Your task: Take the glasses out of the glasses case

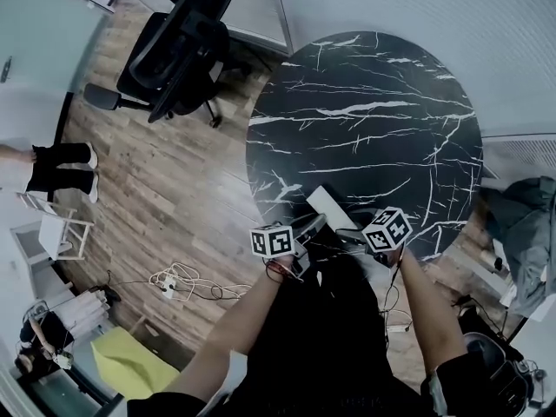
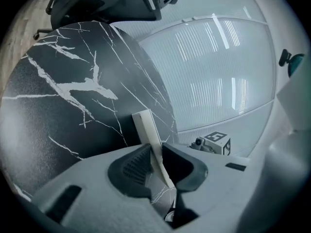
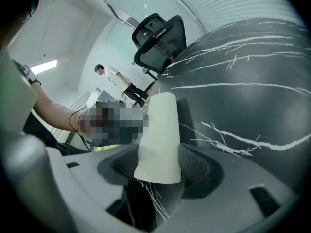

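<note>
The white case (image 1: 329, 205) is at the near edge of the round black marble bench (image 1: 365, 102), held from both sides. The left gripper (image 2: 155, 161) has its fingers clenched on a thin white edge of the case. This edge is perhaps the lid, but the view is too poor to be sure. The right gripper (image 3: 158, 171) has its fingers clenched on the wider end of the case. A chair (image 1: 178, 46) stands on the wood floor (image 1: 165, 172) beside the bench.
</note>
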### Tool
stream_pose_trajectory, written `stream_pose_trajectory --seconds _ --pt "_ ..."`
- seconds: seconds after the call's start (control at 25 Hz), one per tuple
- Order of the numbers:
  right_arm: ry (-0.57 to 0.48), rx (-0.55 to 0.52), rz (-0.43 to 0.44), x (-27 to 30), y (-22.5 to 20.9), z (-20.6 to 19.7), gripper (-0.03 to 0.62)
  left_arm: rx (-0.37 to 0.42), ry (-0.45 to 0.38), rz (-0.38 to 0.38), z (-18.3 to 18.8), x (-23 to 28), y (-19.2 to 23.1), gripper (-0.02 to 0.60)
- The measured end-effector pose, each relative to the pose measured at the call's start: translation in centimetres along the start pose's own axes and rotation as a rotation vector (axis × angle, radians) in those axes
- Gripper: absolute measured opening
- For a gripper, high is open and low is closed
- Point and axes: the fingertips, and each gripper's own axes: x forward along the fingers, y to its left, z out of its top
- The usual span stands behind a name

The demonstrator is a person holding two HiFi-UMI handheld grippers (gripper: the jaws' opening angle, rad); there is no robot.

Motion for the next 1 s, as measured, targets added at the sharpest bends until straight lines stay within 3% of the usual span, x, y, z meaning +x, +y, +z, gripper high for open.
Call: stream_pose_trajectory --seconds 0.28,0.4,0.48,0.84,1.0 --pt "0.004 0.013 0.025 0.1 -0.2 -0.3 0.265 0.045 0.027 0.010 0.0 0.1 0.0 0.081" --pt "-0.011 0.050 0.044 -0.1 -0.4 -0.3 0.265 0.066 0.058 0.100 -0.4 -0.7 1.9 0.081" --pt "-0.016 0.058 0.050 -0.2 -0.5 -0.3 0.265 0.069 0.047 0.139 -0.3 -1.3 2.6 0.017" --pt "-0.024 0.100 0.079 -0.2 -0.4 -0.1 0.266 0.066 -0.004 0.053 1.4 -0.7 0.4 0.017" --pt "-0.028 0.121 0.071 -0.4 -0.6 -0.1 0.267 0.073 0.027 0.027 0.4 0.2 -0.5 0.017"
